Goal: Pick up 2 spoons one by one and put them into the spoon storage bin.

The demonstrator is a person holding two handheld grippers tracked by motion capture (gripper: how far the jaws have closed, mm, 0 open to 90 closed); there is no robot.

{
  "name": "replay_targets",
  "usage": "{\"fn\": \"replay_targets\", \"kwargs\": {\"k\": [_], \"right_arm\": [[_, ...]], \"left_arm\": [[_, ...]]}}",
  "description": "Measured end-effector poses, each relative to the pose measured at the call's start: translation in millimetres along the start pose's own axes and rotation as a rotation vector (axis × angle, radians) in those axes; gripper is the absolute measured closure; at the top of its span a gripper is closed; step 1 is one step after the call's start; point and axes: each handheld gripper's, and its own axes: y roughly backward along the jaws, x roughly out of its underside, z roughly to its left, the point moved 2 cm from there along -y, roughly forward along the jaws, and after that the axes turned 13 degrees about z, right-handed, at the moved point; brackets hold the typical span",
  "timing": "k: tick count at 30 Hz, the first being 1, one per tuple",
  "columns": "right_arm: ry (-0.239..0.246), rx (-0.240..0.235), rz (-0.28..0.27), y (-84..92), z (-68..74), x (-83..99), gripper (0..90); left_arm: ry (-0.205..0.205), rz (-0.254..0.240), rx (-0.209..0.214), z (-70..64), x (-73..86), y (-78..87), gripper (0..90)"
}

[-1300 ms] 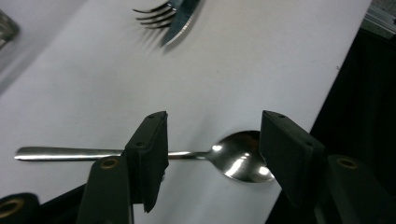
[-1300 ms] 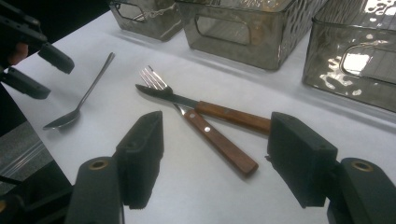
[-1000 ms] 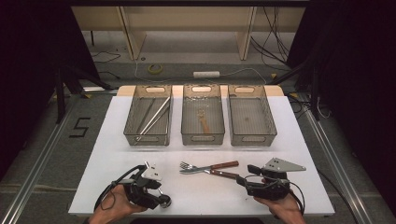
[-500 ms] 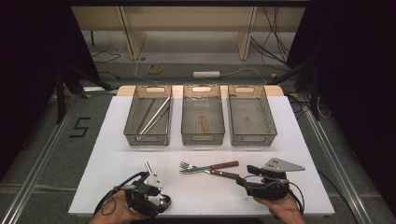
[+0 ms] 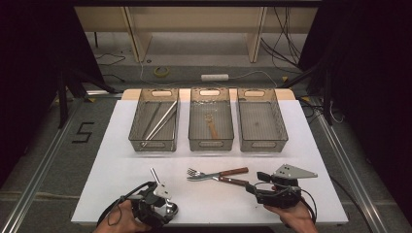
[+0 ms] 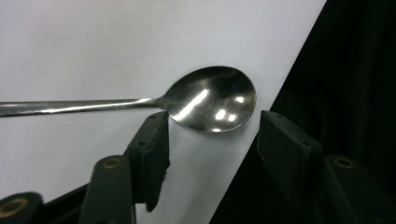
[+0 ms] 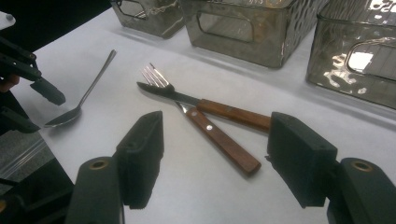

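While the spoon point(image 6: 205, 100) lies flat at the surface's point(image 5: 126, 165) near edge, the left gripper's point(image 6: 210, 140) fingers, just closing, straddle its bowl unpinched; its handle points away leftward.

Lab recording setup, black curtains point(image 5: 43, 63), aluminium frame rails point(image 5: 39, 187), floor cables point(image 5: 145, 73), white table point(image 5: 121, 160)

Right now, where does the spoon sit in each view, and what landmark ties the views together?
High view: spoon bottom left, at the left gripper.
Left gripper view: bowl centre, just beyond the open jaws, handle running left.
Right gripper view: left side, bowl lowest.
Shared landmark: the white table's near edge.
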Motion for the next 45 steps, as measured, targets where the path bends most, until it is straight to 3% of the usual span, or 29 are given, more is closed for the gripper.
{"fn": "replay_targets", "kwargs": {"k": [28, 33, 45], "right_arm": [[0.000, -0.001, -0.002, 0.1, 0.0, -0.2, 37.4], [0.001, -0.001, -0.002, 0.4, -0.1, -0.3, 37.6], [0.001, -0.002, 0.001, -0.2, -0.2, -0.1, 37.6]], "left_arm": [[-0.031, 0.062, -0.074, -3.9, 0.5, -6.8, 59.7], [-0.036, 0.058, -0.074, -4.3, -0.7, -6.8, 63.3], [-0.065, 0.006, -0.139, -6.2, -9.5, -4.1, 62.2]]}}
